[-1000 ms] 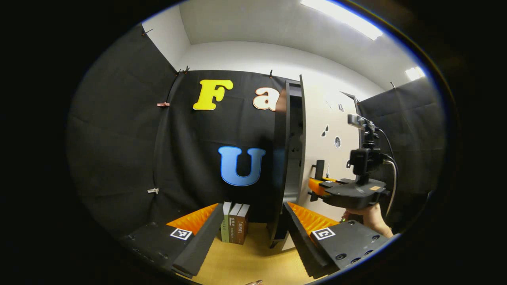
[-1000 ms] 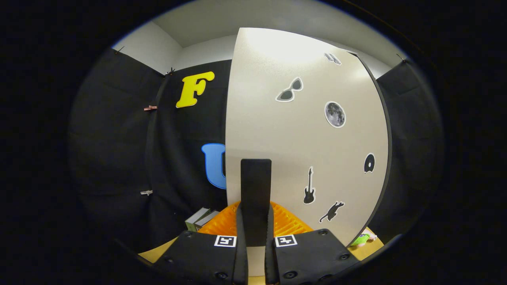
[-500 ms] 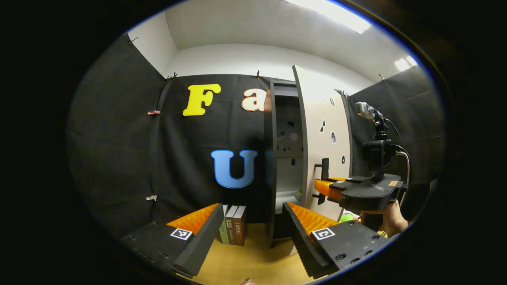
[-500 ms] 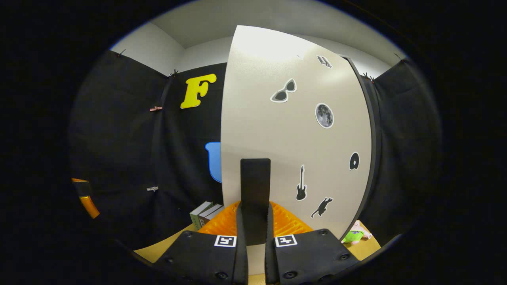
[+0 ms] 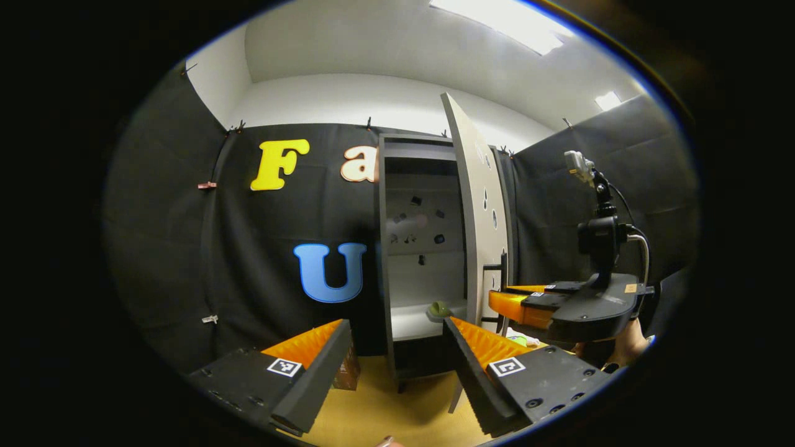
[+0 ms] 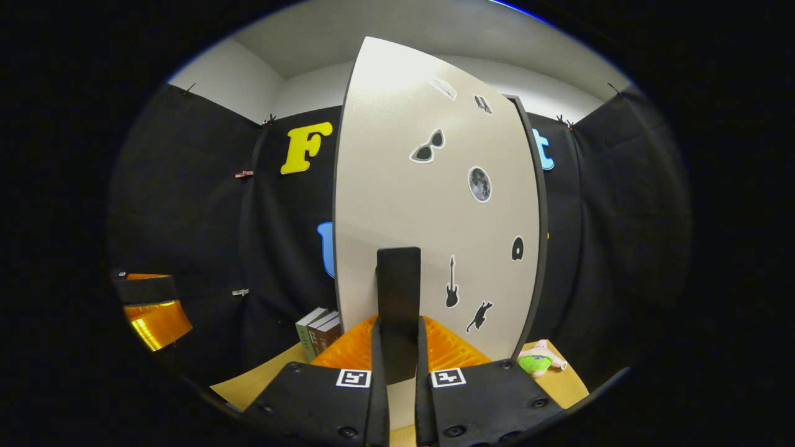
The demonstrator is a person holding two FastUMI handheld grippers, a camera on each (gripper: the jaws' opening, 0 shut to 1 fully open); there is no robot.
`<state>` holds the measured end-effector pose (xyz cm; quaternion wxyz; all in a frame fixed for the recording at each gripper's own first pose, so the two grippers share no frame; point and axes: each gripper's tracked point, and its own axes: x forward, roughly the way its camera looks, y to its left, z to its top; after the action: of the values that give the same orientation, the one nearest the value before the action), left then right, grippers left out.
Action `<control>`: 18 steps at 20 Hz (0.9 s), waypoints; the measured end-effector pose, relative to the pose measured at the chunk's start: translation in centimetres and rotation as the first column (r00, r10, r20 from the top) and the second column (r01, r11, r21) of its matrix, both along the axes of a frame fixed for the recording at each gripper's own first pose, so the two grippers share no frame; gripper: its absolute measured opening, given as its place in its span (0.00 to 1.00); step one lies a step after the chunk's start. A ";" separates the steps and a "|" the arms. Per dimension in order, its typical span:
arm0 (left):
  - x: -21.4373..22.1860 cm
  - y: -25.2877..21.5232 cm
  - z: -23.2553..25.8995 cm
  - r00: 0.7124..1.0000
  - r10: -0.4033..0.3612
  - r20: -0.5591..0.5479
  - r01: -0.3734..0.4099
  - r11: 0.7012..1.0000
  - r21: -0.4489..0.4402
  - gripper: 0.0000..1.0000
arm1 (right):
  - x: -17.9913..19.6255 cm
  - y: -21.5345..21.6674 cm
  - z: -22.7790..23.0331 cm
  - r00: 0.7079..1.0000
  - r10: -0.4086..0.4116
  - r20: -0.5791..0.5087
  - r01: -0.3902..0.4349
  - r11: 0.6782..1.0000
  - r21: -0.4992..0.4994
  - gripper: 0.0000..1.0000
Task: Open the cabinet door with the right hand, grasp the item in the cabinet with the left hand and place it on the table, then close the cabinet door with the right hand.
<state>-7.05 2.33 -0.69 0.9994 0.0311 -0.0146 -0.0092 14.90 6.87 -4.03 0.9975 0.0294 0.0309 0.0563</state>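
Swung wider than a moment ago, the cabinet door (image 6: 435, 205) now stands well open, exposing the cabinet (image 5: 422, 248) interior in the left gripper view. The right hand-held gripper (image 6: 397, 366) has its two fingers clamped on the dark door handle (image 6: 398, 298), seen from the side in the left gripper view with a hand (image 5: 624, 347) beneath it. A small greenish item (image 5: 440, 308) sits on the pale shelf (image 5: 410, 320) inside the cabinet. The left hand-held gripper (image 5: 397, 366) hovers in front of the opening, fingers spread wide and empty. Books (image 6: 320, 332) stand on the table (image 6: 273, 379) left of the door; a green and pink toy (image 6: 539, 361) lies to the right of it.
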 end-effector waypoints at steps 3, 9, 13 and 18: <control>0.0 -2.2 0.2 0.998 -0.056 0.005 0.056 0.998 -0.011 0.93 | -0.8 -1.1 0.1 1.000 -0.021 0.003 0.021 1.000 -0.005 0.20; -0.2 -5.0 0.0 0.989 -0.149 0.001 0.149 0.988 -0.033 0.92 | -2.0 -3.6 0.3 0.995 -0.102 0.010 0.102 0.995 -0.021 0.19; -0.3 -6.0 -0.2 0.981 -0.196 -0.010 0.195 0.979 -0.051 0.92 | -2.7 -4.7 0.3 0.988 -0.152 0.019 0.153 0.987 -0.057 0.19; -0.7 -6.6 -0.4 0.972 -0.235 -0.014 0.234 0.971 -0.049 0.91 | -3.2 -6.9 0.2 0.979 -0.205 0.011 0.205 0.976 -0.075 0.16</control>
<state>-7.71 -4.28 -1.08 0.9918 0.0055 -0.0086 -0.1272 11.66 0.02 -3.86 0.9984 -0.0056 0.0280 -0.0481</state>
